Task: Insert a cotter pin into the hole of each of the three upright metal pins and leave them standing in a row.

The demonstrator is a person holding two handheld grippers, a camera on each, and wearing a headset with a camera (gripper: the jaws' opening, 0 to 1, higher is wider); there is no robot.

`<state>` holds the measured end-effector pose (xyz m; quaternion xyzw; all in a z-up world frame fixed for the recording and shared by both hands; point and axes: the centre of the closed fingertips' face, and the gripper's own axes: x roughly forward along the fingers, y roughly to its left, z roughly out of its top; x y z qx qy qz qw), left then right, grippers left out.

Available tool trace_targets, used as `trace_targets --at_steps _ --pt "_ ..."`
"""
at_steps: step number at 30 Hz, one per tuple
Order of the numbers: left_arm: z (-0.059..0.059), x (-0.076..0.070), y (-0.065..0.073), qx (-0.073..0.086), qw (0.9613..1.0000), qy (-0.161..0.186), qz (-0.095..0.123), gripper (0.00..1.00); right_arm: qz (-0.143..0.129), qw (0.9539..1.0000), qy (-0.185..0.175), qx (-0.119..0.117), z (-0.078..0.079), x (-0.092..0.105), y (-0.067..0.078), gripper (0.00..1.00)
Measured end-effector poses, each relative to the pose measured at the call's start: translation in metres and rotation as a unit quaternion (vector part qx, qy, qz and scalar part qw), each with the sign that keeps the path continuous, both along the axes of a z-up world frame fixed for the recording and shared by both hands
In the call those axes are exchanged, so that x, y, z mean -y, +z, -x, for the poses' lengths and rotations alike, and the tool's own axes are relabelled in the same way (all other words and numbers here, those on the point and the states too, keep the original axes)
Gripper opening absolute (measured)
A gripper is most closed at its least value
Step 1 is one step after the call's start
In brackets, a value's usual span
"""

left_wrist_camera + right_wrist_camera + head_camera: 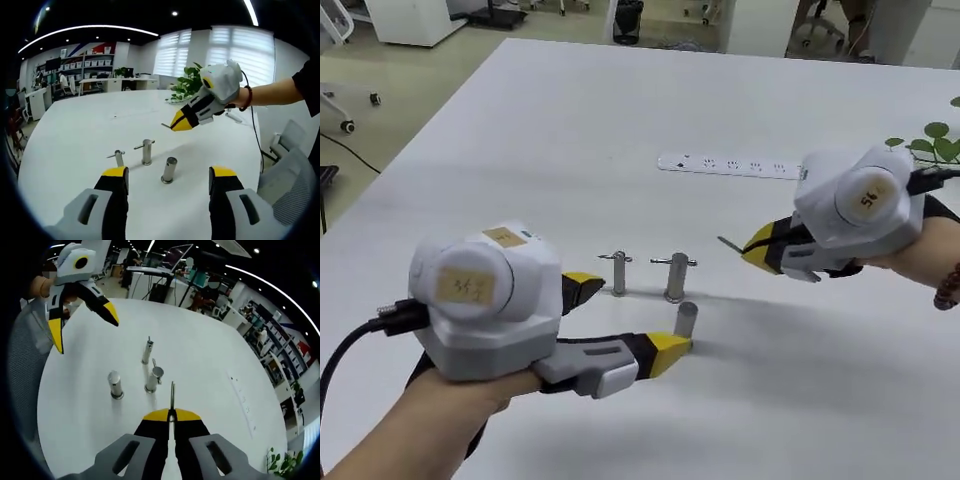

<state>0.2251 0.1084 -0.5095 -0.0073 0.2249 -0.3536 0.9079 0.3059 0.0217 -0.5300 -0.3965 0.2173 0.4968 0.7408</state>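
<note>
Two of the three upright metal pins already carry their cotter pins: in the head view the pin just left of centre (618, 272) and its neighbour at centre (676, 276) each show a thin crosspiece through the top, and they stand side by side on the white table (570, 130). The third pin (686, 320), slightly lower in the frame and just right of those two, has a bare top, so by my reading about two thirds of the job is done. The right gripper (757, 248), at the right of the frame, is closed tight on the last cotter pin (730, 243), which pokes out past the yellow tips toward the centre and hangs above the table, well apart from the bare pin. The left gripper (632, 317), in the lower left, has its jaws spread wide and holds nothing; the bare pin stands just beyond its lower tip, near it but not between the jaws. What seems left is threading this last cotter pin through the bare pin's hole, then probably nudging that pin level with the other two, since it sits off their line. A power strip (730, 165) lies farther back, clear of the work.
</note>
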Motion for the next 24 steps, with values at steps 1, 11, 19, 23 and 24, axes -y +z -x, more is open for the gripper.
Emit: trace_targets --at_steps 1,11,19,23,24 --pt "-0.001 0.001 0.001 -0.003 1.0000 -0.001 0.002 0.60 -0.001 1.0000 0.005 0.002 0.003 -0.002 0.001 0.00" --pt "-0.014 0.010 0.010 -0.022 0.9993 -0.003 0.028 0.49 -0.013 0.9987 0.048 0.006 0.029 -0.021 0.006 0.00" --pt "-0.018 0.016 0.011 -0.043 0.9976 -0.001 0.055 0.38 -0.016 0.9969 0.076 0.011 0.050 -0.030 0.008 0.00" --pt "-0.017 0.017 0.007 -0.057 0.9967 -0.001 0.058 0.30 -0.011 0.9956 0.091 0.019 0.057 -0.033 0.008 0.00" --pt "-0.016 0.018 0.006 -0.060 0.9965 -0.001 0.058 0.28 -0.010 0.9953 0.094 0.021 0.059 -0.034 0.008 0.00"
